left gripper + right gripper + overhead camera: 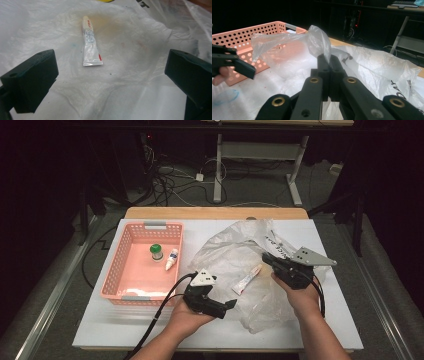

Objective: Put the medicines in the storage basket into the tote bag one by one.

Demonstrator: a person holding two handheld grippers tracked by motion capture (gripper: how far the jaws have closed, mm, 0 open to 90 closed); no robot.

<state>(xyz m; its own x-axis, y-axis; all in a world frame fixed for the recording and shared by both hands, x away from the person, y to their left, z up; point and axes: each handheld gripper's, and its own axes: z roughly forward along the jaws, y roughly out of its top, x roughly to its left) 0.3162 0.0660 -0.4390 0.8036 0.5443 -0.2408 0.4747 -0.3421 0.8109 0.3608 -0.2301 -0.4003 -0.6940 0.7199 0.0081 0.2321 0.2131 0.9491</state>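
Observation:
A clear plastic bag [240, 255] lies spread over the white table [150, 325]. Inside it rests a small white tube [247, 279] with red print, seen close in the left gripper view [91, 43]. My left gripper [231, 304] is open, its jaws wide apart on either side of the tube and short of it. My right gripper [266, 257] is shut on a fold of the bag [318, 42], holding the film lifted above the table. The left gripper [244, 67] juts in at the left of the right gripper view.
A pink perforated basket [131, 282] stands at the left of the table, holding a green-capped bottle [157, 252] and a small white dropper bottle [172, 258]. Cables and table legs lie on the floor behind.

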